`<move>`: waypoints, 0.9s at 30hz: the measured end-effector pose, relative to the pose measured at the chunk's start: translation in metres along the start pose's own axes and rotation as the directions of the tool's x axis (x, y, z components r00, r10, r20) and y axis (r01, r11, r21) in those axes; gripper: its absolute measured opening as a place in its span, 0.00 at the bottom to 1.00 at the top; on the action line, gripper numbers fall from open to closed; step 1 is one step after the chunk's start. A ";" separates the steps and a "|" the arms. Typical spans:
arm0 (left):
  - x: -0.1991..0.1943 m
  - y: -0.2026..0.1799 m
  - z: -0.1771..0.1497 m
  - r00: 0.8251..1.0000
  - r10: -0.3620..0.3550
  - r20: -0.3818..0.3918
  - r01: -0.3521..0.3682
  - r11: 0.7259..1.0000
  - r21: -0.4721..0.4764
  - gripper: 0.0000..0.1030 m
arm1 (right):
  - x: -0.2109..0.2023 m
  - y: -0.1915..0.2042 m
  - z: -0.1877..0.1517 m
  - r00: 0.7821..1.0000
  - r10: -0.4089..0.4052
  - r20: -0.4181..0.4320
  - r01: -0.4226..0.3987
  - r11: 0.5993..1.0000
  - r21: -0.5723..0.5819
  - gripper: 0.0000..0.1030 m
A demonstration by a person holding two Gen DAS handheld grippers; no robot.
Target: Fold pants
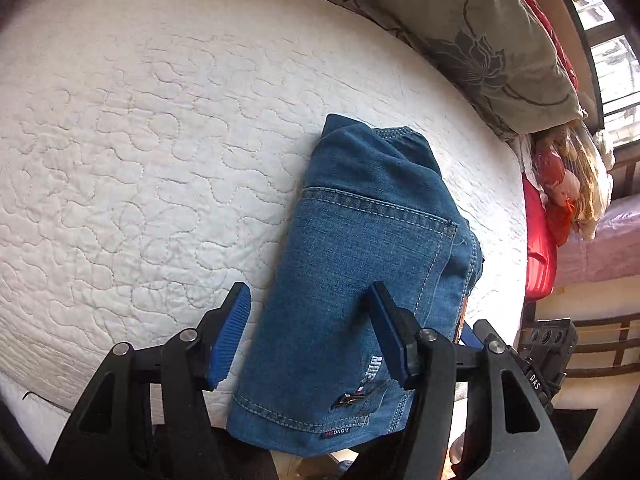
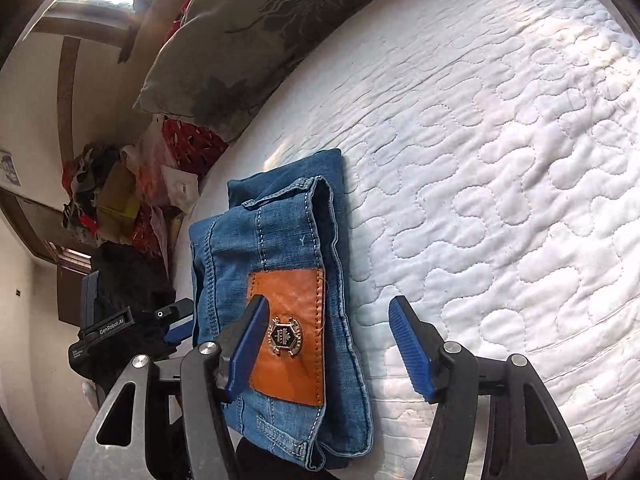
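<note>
Pants [image 1: 360, 280], blue denim folded into a compact bundle, are seen lying on the white quilted bed [image 1: 140, 140] at its near edge, with a back pocket uppermost in the left view and an orange leather patch [image 2: 290, 332] shown in the right view. Left hand-held gripper [image 1: 312, 332] is held part open above the bundle, its blue pads apart and nothing pressed between them. Right hand-held gripper [image 2: 328, 344] is likewise kept part open over the patch end, nothing being gripped, while a floral pillow [image 2: 248, 40] is seen along the far edge of the bed.
</note>
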State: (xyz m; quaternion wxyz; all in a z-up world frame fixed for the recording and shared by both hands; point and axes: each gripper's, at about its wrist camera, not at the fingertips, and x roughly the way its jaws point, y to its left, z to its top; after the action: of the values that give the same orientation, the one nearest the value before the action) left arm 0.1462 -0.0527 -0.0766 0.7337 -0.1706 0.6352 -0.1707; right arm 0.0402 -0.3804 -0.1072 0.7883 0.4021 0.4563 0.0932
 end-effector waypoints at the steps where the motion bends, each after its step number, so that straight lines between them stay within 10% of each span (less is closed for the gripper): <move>1: 0.002 0.004 0.003 1.000 -0.027 -0.006 0.027 1.000 -0.015 0.58 | 0.005 -0.002 0.001 1.000 0.010 -0.008 -0.010 1.000 0.007 0.63; 6: 0.020 0.016 0.009 0.994 -0.094 -0.052 0.090 0.993 -0.077 0.64 | 0.029 0.009 0.001 0.981 0.176 -0.080 -0.177 0.984 -0.005 0.64; 14: 0.030 -0.010 0.007 0.999 -0.042 -0.034 0.043 0.999 0.028 0.83 | 0.035 0.003 -0.007 0.979 0.195 -0.062 -0.197 0.980 -0.029 0.64; 21: 0.019 -0.020 0.001 0.999 -0.036 -0.022 0.037 0.998 0.045 0.52 | 0.033 0.033 -0.014 0.999 0.005 -0.040 -0.013 0.981 -0.193 0.50; 27: -0.014 -0.027 -0.019 0.997 -0.076 0.001 0.076 0.995 0.071 0.46 | 0.015 0.083 -0.037 0.985 -0.166 0.045 0.168 0.869 -0.466 0.38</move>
State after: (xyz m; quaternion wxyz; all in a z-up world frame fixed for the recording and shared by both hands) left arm 0.1242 -0.0711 -0.0546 0.7335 -0.1688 0.6204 -0.2205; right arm 0.0373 -0.2976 -0.0670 0.8678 0.1594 0.4520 0.1312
